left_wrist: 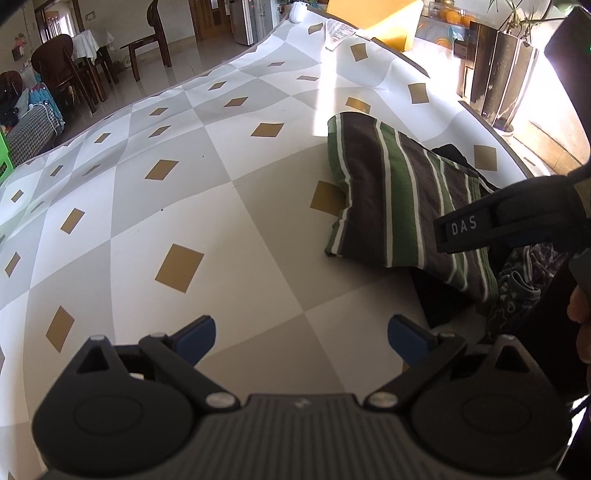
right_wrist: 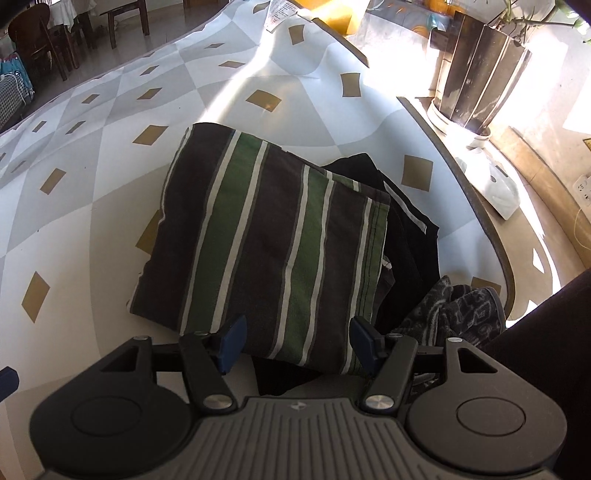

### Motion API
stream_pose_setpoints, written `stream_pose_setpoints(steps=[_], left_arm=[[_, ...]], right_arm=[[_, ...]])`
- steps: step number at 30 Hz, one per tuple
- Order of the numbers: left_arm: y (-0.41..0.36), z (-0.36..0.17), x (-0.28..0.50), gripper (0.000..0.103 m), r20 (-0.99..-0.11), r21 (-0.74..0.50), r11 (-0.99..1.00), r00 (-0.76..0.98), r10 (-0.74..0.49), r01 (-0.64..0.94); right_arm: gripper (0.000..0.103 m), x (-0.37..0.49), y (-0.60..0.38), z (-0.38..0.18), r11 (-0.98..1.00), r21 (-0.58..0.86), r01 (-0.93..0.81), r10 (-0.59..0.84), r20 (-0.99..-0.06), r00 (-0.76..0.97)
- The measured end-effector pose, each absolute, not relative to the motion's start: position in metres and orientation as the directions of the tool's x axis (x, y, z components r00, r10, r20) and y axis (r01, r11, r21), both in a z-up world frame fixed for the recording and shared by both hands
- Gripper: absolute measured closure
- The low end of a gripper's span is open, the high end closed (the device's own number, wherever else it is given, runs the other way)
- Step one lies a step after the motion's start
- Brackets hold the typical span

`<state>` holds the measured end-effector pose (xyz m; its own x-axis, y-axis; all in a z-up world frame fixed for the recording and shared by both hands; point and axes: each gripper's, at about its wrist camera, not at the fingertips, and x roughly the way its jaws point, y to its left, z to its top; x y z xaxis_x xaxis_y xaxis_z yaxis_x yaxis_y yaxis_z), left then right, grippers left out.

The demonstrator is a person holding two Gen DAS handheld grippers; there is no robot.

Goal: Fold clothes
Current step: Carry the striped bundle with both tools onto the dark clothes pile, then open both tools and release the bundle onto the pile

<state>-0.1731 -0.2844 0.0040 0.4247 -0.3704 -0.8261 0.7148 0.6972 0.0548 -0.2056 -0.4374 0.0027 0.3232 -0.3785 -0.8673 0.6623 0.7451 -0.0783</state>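
A folded garment with brown, green and white stripes (right_wrist: 266, 236) lies on the diamond-patterned table cover (right_wrist: 92, 206), on top of a black garment (right_wrist: 410, 225). A dark patterned cloth (right_wrist: 458, 306) is bunched to its right. My right gripper (right_wrist: 297, 343) stands open just above the near edge of the striped garment, nothing between its fingers. In the left wrist view the striped garment (left_wrist: 399, 199) lies to the right, and my left gripper (left_wrist: 301, 339) hovers open over bare cover to its left. The right gripper's body (left_wrist: 509, 218) reaches over the garment there.
A dark ribbed planter (right_wrist: 476, 74) with a plant stands beyond the table's right edge. A white paper (left_wrist: 338, 31) lies at the far end of the cover. Dark wooden chairs (left_wrist: 62, 74) and a small dining table stand far left.
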Motion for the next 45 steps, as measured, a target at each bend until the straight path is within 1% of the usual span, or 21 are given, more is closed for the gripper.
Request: stream_pose_setpoints(steps=[3, 15, 25, 45], left_arm=[[-0.282, 0.005, -0.174, 0.0, -0.824, 0.063, 0.696, 0.431, -0.368, 0.716], [-0.279, 0.005, -0.176, 0.0, -0.821, 0.087, 0.693, 0.446, -0.358, 0.716], [-0.282, 0.005, -0.18, 0.0, -0.817, 0.109, 0.679, 0.455, -0.354, 0.726], [-0.289, -0.006, -0.193, 0.0, -0.837, 0.132, 0.635, 0.429, -0.339, 0.761]], right_arm=[[0.043, -0.207, -0.431, 0.002, 0.757, -0.079, 0.648, -0.372, -0.868, 0.329], [0.043, -0.208, -0.423, -0.002, 0.783, -0.053, 0.62, -0.33, -0.88, 0.341], [0.043, -0.21, -0.425, 0.001, 0.773, -0.033, 0.634, -0.331, -0.873, 0.358], [0.043, -0.209, -0.427, 0.001, 0.765, -0.016, 0.644, -0.329, -0.869, 0.369]])
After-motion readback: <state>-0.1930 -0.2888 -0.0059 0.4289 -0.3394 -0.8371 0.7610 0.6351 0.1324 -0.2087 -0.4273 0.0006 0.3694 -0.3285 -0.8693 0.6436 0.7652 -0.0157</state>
